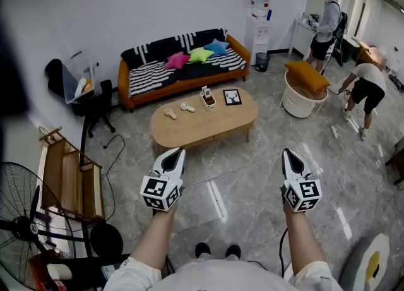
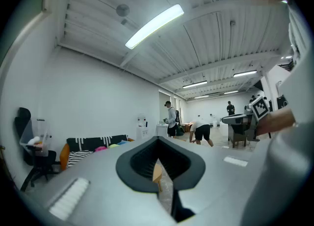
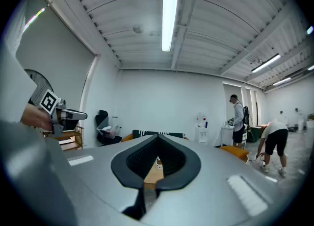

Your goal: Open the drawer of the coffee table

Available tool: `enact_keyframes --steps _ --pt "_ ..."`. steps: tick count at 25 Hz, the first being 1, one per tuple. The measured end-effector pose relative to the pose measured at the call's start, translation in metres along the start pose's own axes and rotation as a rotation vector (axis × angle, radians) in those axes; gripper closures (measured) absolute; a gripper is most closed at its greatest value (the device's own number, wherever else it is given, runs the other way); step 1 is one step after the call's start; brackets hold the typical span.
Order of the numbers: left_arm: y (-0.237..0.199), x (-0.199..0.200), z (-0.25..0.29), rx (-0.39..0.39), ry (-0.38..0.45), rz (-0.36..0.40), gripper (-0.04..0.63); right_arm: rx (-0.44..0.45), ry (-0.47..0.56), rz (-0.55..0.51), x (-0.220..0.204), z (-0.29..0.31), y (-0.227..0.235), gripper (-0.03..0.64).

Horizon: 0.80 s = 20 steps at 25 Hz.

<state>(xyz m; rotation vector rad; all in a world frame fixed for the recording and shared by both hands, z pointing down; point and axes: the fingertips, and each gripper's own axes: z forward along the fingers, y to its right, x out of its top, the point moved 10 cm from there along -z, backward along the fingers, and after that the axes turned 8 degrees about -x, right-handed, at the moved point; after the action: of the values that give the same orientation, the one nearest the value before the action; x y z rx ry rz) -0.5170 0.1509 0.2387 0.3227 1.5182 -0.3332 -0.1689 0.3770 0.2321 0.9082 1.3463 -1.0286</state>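
Observation:
The oval wooden coffee table (image 1: 189, 129) stands in the middle of the room, in front of the sofa. On its top are a small holder (image 1: 207, 99), a black picture frame (image 1: 232, 96) and two small pale tools (image 1: 178, 110). I cannot make out a drawer front on its near side. My left gripper (image 1: 177, 152) and right gripper (image 1: 286, 153) are held level and shut on nothing. Both point toward the table from well short of it. The tabletop (image 2: 157, 171) shows through the left gripper (image 2: 158, 139). The same wood (image 3: 153, 172) shows through the right gripper (image 3: 158, 137).
An orange sofa (image 1: 183, 69) with bright cushions lines the far wall. A fan (image 1: 25, 214), a wooden rack (image 1: 66, 179) and an office chair (image 1: 95, 103) stand at the left. At the right are a white tub with an orange cushion (image 1: 304, 88) and two people (image 1: 369, 88).

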Motion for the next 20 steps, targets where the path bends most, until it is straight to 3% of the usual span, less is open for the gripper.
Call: enact_keyframes --steps 13,14,15,16,20 --pt "0.0063 -0.0031 -0.0011 0.004 -0.003 -0.007 0.597 0.023 0.035 0.036 -0.0020 -0.0005 0.0029 0.614" --pt "0.0065 -0.0030 -0.0010 0.004 -0.003 -0.007 0.597 0.019 0.060 0.059 -0.0021 0.0019 0.0034 0.546" --pt "0.0066 -0.0029 -0.0011 0.004 -0.002 -0.007 0.597 0.013 0.081 0.079 -0.0020 0.0043 0.0029 0.089" --pt "0.0066 -0.0030 -0.0017 0.005 -0.001 -0.007 0.597 0.012 0.094 0.090 -0.0019 0.0054 0.0014 0.027" --pt "0.0064 -0.0052 -0.0064 0.008 0.003 -0.007 0.597 0.029 0.092 0.090 -0.0044 0.0033 -0.0060 0.026"
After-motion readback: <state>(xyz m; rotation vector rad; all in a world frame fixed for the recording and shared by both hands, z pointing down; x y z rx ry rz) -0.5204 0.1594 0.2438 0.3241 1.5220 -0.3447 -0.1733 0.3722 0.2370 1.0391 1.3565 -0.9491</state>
